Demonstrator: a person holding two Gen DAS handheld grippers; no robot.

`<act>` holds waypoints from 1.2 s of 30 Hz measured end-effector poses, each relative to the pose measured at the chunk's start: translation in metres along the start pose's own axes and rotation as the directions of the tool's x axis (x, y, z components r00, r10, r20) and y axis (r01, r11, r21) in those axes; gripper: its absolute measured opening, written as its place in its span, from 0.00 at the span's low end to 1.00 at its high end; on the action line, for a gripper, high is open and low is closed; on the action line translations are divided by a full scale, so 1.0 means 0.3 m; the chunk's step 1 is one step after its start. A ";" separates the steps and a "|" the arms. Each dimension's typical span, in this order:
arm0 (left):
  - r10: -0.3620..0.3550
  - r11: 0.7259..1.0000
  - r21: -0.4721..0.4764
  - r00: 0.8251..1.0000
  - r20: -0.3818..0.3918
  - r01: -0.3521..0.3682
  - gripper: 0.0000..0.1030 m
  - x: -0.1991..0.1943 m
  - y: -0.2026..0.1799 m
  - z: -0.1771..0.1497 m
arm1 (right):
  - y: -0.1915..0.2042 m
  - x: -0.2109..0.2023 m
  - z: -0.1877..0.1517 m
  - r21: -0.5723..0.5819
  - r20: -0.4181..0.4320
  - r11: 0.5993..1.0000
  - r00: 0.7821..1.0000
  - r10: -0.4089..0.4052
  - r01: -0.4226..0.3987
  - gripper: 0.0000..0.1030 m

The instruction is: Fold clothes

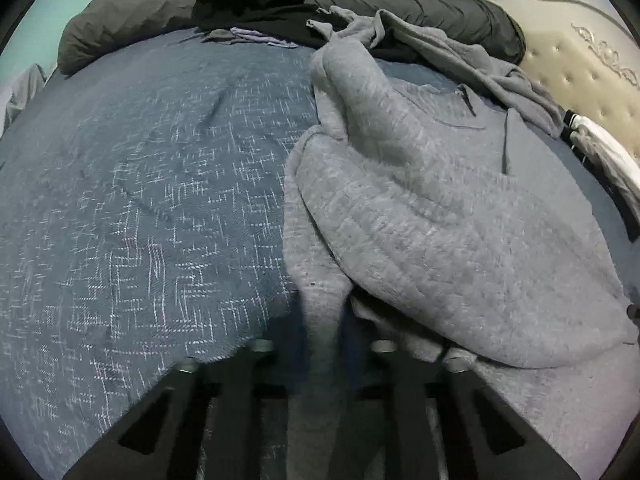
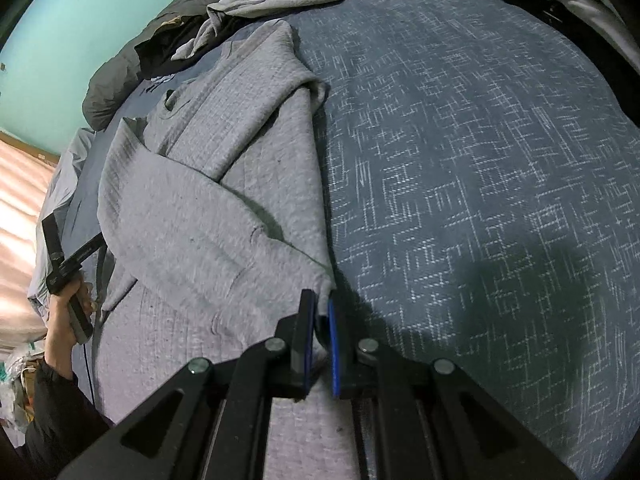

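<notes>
A grey knit sweater lies on the blue patterned bedspread, with a sleeve folded across its body. My left gripper is at the sweater's near edge, and a strip of the grey cloth runs up between its blurred dark fingers, so it is shut on the sweater. In the right wrist view the sweater fills the left half. There my right gripper is shut, its blue pads pinching a corner of the sweater's right edge just above the bedspread.
A dark duvet and a black garment lie along the far edge. Another grey garment is crumpled beside them. A tufted headboard and a black-and-white garment are at the right. A person's hand grips a handle at the left.
</notes>
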State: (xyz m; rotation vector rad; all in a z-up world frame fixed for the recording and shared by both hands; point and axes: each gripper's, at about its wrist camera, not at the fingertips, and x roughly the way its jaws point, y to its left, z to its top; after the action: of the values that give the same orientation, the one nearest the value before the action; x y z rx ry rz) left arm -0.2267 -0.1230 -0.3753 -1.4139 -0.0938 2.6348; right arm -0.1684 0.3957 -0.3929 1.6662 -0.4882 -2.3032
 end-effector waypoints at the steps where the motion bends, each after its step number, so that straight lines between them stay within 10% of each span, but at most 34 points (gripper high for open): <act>1: -0.021 0.999 -0.039 1.000 0.018 0.022 0.06 -0.016 0.023 -0.001 | 0.000 0.000 0.001 0.000 0.000 1.000 1.000 0.000 0.000 0.06; 7: -0.157 0.910 -0.370 0.981 0.116 0.189 0.03 -0.069 0.240 -0.052 | 0.002 -0.009 0.004 -0.008 0.015 1.000 1.000 -0.002 0.002 0.06; 14: -0.081 0.962 -0.257 0.995 0.062 0.094 0.10 -0.072 0.141 -0.023 | -0.005 -0.004 0.010 -0.005 0.002 1.000 1.000 0.002 -0.002 0.06; 18: -0.072 0.973 -0.212 0.994 0.080 0.087 0.38 -0.076 0.115 -0.006 | -0.010 0.000 0.013 -0.003 -0.010 1.000 1.000 0.010 -0.010 0.06; 30: -0.065 0.956 -0.271 0.984 0.163 0.108 0.40 -0.116 0.183 0.054 | 0.036 -0.146 0.107 -0.055 0.094 0.998 0.995 -0.012 0.017 0.22; 36: -0.121 0.943 -0.290 0.980 0.158 0.164 0.40 -0.078 0.173 0.059 | 0.280 -0.073 0.309 -0.171 0.094 0.982 0.991 0.099 -0.082 0.28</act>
State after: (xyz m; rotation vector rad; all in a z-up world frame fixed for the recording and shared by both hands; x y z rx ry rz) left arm -0.2340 -0.1778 -0.3528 -1.2443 -0.6172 2.6763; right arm -0.2490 0.3388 -0.3127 1.4244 -0.3717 -2.3020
